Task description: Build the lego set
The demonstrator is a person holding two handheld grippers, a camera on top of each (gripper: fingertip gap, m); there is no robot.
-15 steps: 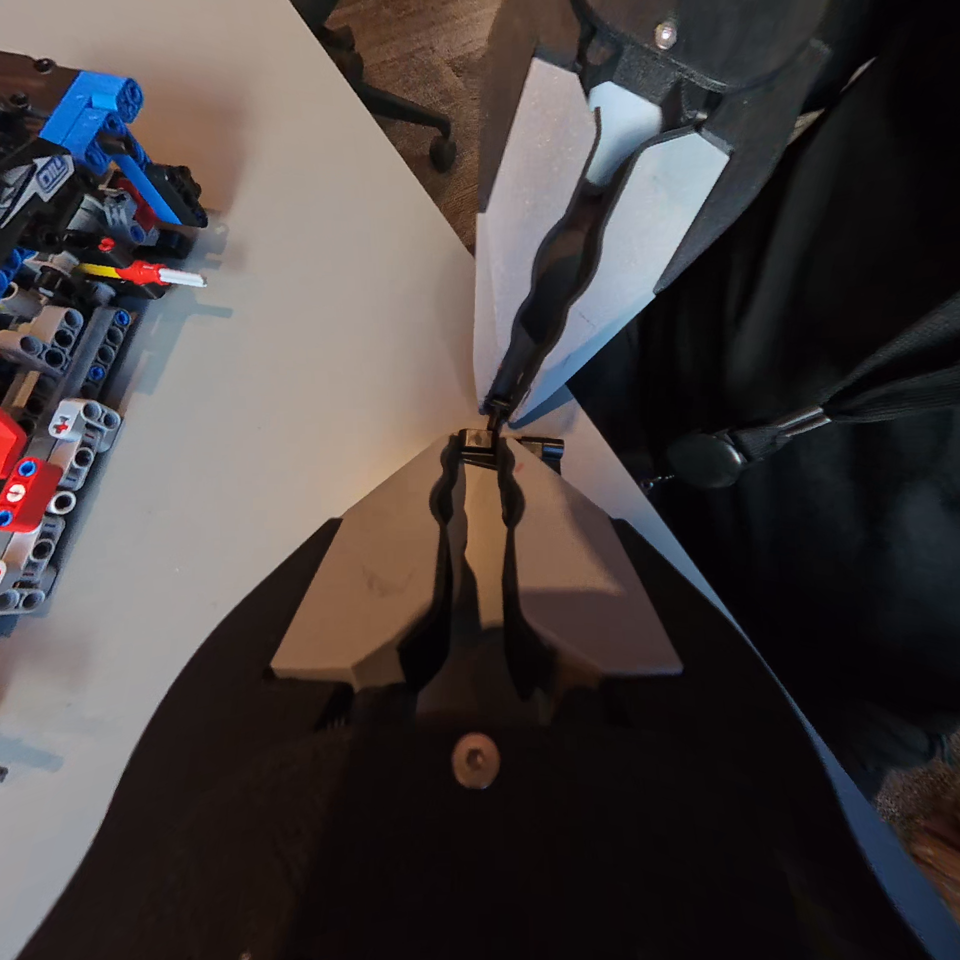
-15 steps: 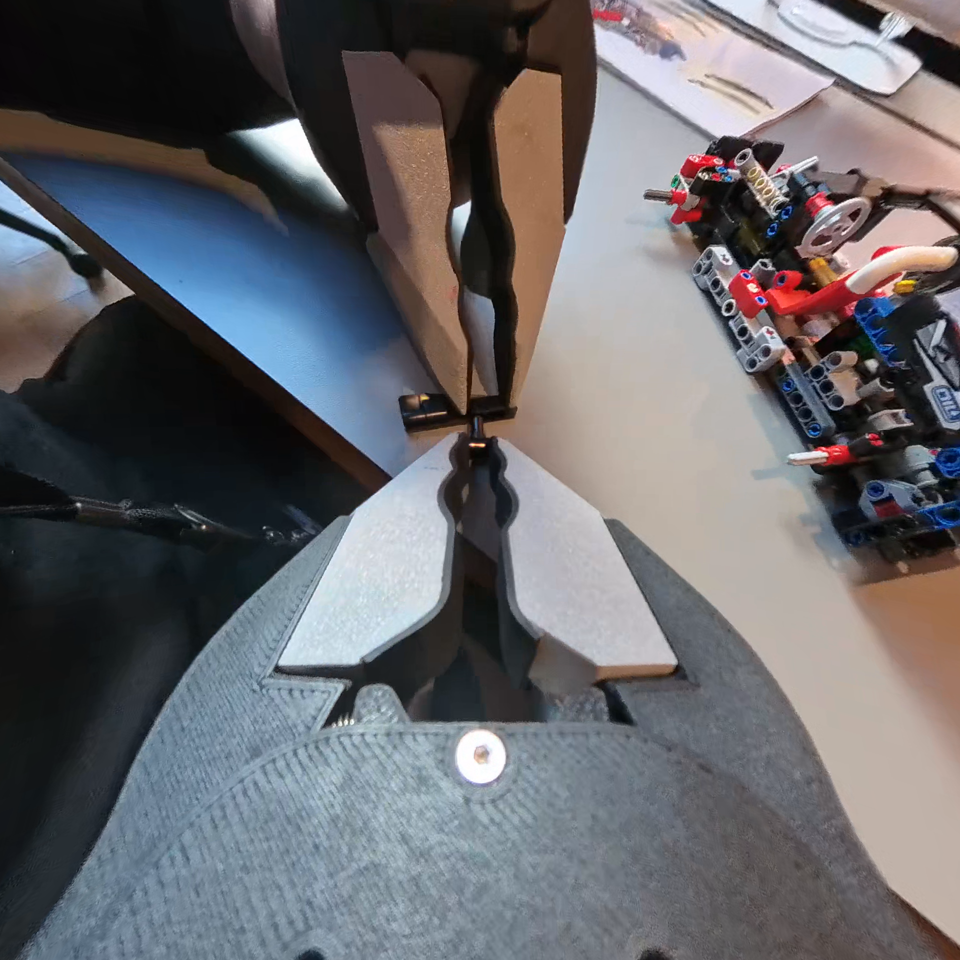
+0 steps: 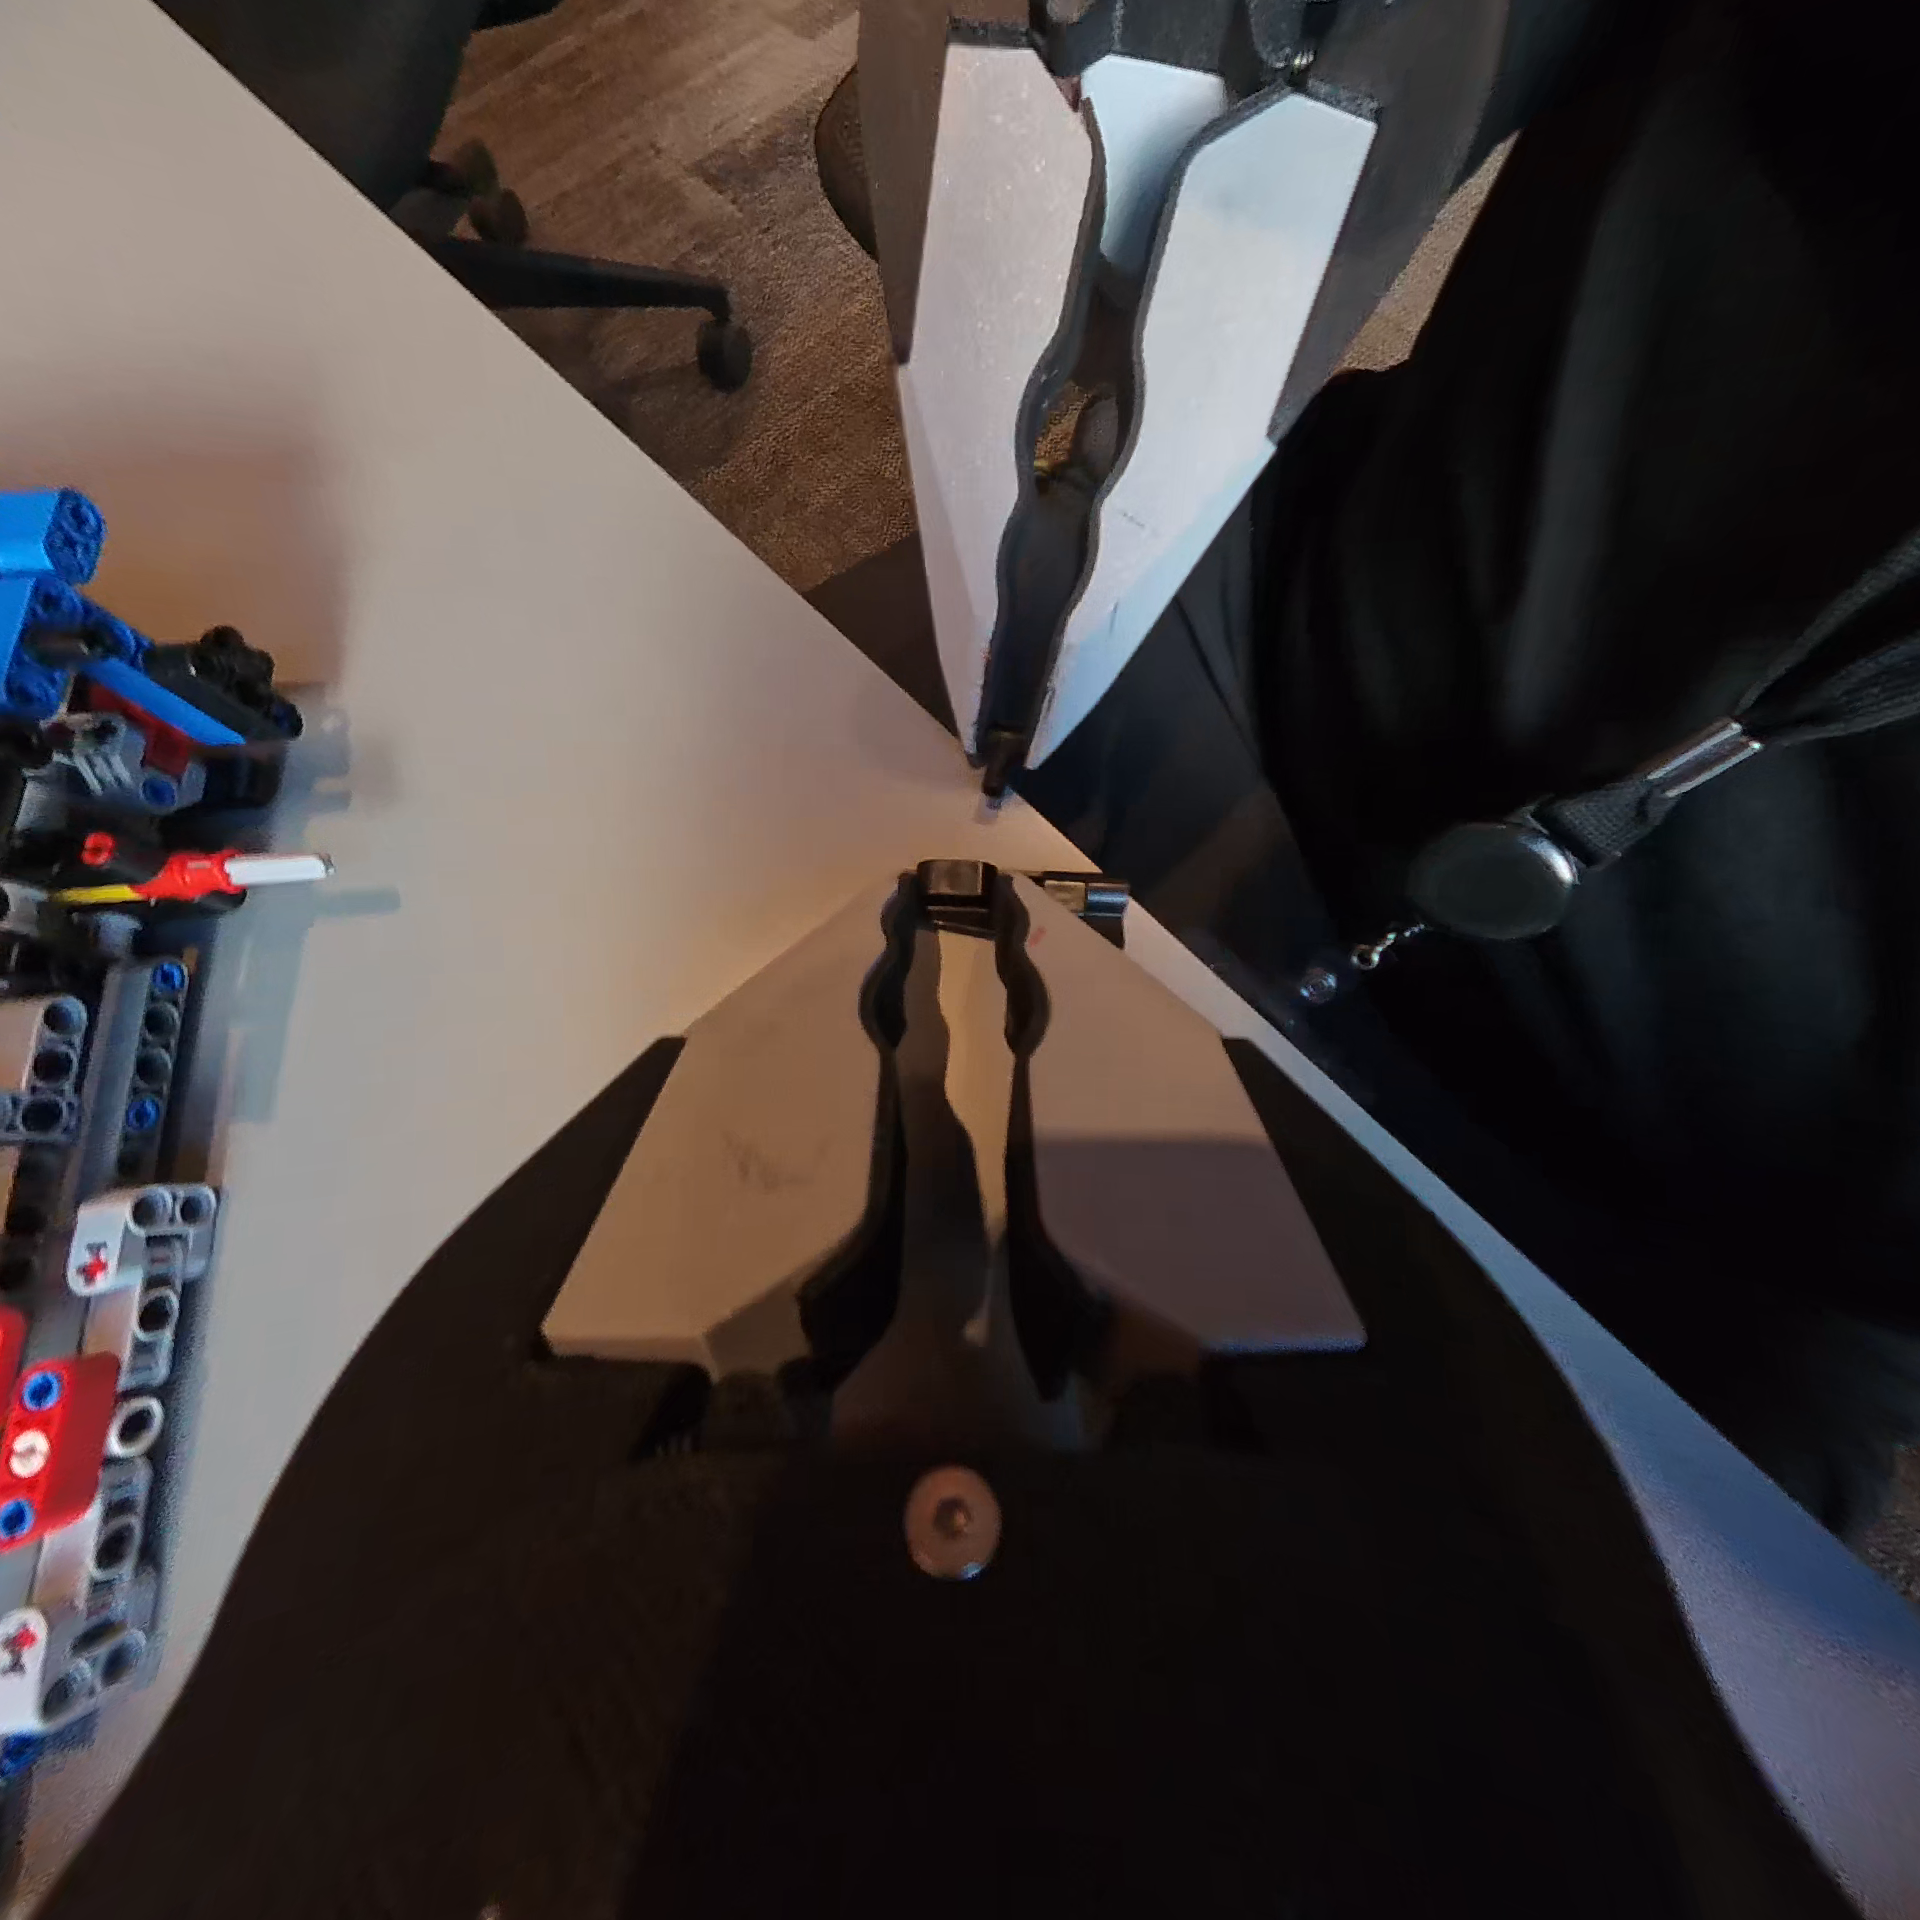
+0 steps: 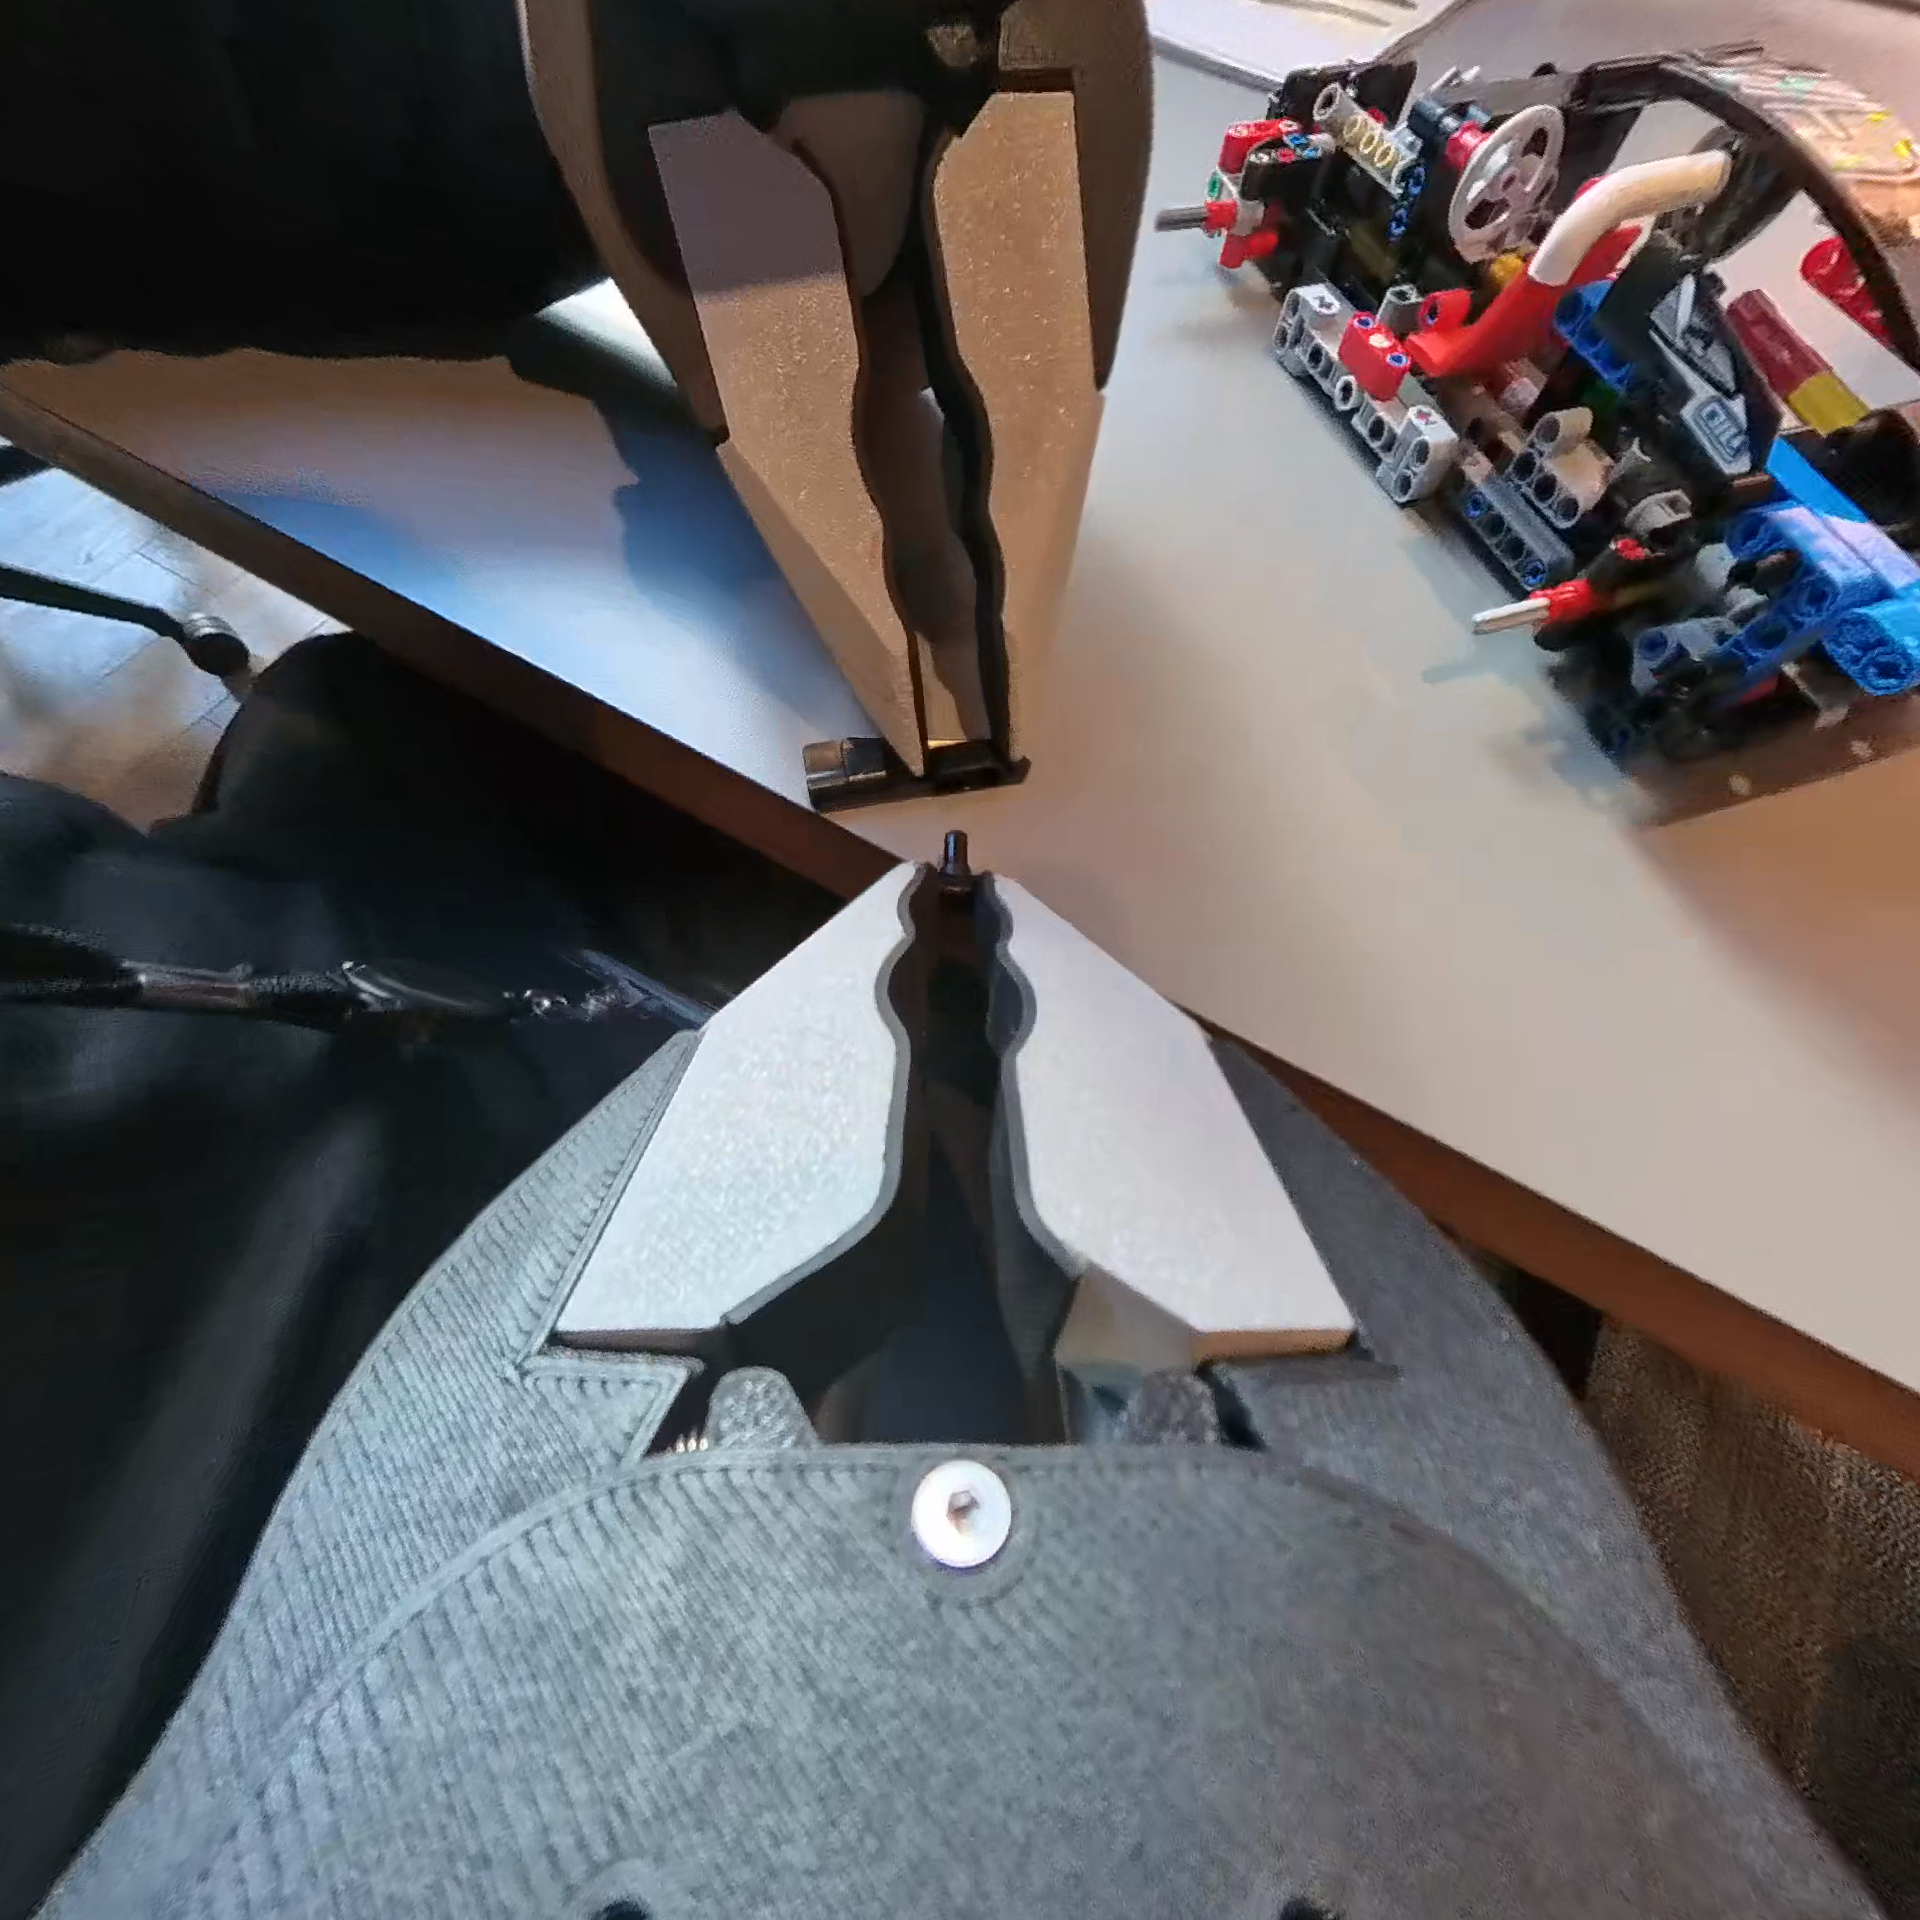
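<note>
While both grippers pinch parts (apart), table edge [image 4: 665,717] runs beneath.

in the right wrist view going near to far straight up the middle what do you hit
right gripper → black pin in its tips → gap of bare table → black lego piece → left gripper holding it

Lego model [image 4: 1579,416] on table [image 4: 1247,831], right of grippers.

The left gripper [image 3: 956,894] and right gripper [image 4: 951,883] face each other tip to tip, slightly apart, each with fingers clamped on a small part.
</note>
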